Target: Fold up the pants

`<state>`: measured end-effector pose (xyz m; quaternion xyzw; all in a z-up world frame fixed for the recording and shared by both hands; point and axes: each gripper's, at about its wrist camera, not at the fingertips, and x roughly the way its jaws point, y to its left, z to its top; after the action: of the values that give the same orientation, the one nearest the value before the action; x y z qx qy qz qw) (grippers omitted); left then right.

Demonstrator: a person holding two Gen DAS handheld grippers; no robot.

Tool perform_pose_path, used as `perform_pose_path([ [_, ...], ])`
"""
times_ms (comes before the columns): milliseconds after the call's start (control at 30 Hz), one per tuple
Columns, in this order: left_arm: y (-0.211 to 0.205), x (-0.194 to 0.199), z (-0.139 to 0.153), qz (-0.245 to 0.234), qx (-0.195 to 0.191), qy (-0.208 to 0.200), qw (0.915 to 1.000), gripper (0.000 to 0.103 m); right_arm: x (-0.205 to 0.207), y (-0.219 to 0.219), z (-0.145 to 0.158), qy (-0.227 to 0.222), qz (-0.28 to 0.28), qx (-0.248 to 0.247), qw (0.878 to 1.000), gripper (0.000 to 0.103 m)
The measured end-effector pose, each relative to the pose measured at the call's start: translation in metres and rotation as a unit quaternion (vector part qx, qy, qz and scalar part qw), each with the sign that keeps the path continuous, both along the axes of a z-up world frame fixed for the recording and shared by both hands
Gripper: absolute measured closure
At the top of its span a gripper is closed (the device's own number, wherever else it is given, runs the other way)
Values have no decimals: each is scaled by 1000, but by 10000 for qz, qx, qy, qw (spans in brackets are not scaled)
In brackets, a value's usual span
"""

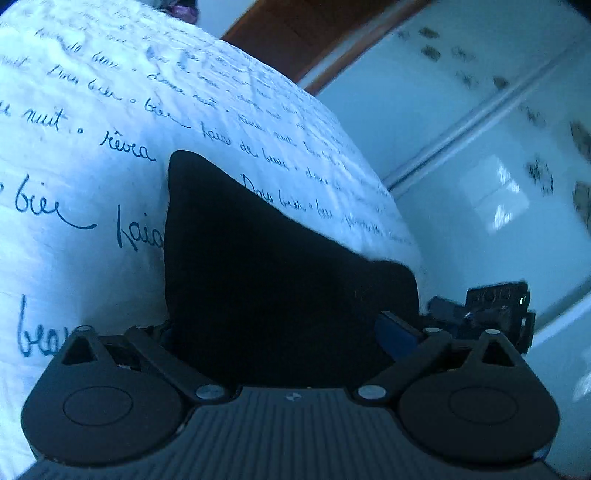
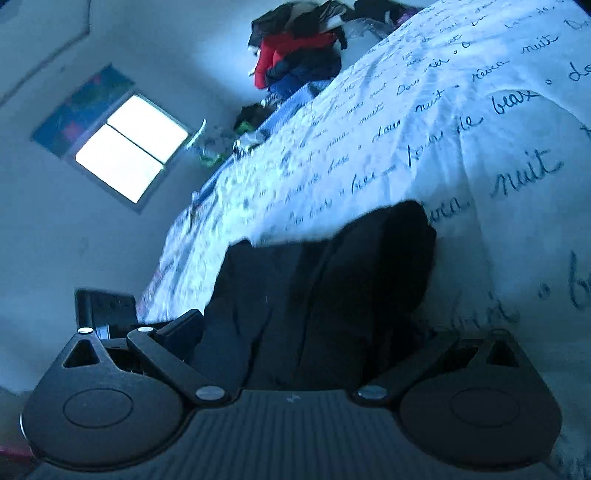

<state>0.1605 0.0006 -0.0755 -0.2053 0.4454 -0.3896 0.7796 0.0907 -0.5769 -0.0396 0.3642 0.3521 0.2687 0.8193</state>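
Note:
The black pants (image 1: 266, 266) hang in front of my left gripper (image 1: 280, 339), whose jaws are closed on the cloth; the fabric hides the fingertips. In the right wrist view the same black pants (image 2: 317, 291) bunch up between the jaws of my right gripper (image 2: 306, 343), which is shut on them. Both grippers hold the pants lifted above a white bedspread (image 1: 92, 147) printed with dark handwriting, which also shows in the right wrist view (image 2: 443, 129). The other gripper's body (image 1: 495, 306) shows at the right of the left wrist view.
A heap of red, blue and dark clothes (image 2: 299, 55) lies at the far end of the bed. A bright window (image 2: 133, 147) is in the wall. White wardrobe doors (image 1: 480, 147) and a brown wooden panel (image 1: 295, 33) stand beside the bed.

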Motion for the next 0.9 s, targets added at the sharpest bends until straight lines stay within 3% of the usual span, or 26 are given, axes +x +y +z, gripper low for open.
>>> perform_pose_path([
  [33,-1,0,-1,79,-53,53,9999,22,2,2,0,28,-54,-64,10000,10],
  [67,0,1,0,131,-59,125,9998,38,3,4,1,72,-139,-220,9996,34],
  [100,0,2,-2,218,19,232,9995,48,3,6,2,176,-280,-467,9984,59],
  [167,3,0,-1,330,214,233,9990,69,0,5,1,235,-408,-588,9972,63],
  [267,7,-8,3,466,226,134,9986,82,-12,8,3,136,-504,-604,9968,69],
  [433,1,-30,32,448,611,-734,9944,86,-19,36,34,-277,-549,-1316,9894,73],
  [633,15,-20,67,736,779,-1431,9839,85,-1,59,74,-1008,-330,-1817,9776,73],
  [767,26,14,81,1002,1071,-1586,9764,85,39,79,82,-1221,-314,-1833,9749,73],
  [900,38,48,75,1207,1326,-1494,9724,84,87,99,72,-1134,-299,-1823,9762,73],
])
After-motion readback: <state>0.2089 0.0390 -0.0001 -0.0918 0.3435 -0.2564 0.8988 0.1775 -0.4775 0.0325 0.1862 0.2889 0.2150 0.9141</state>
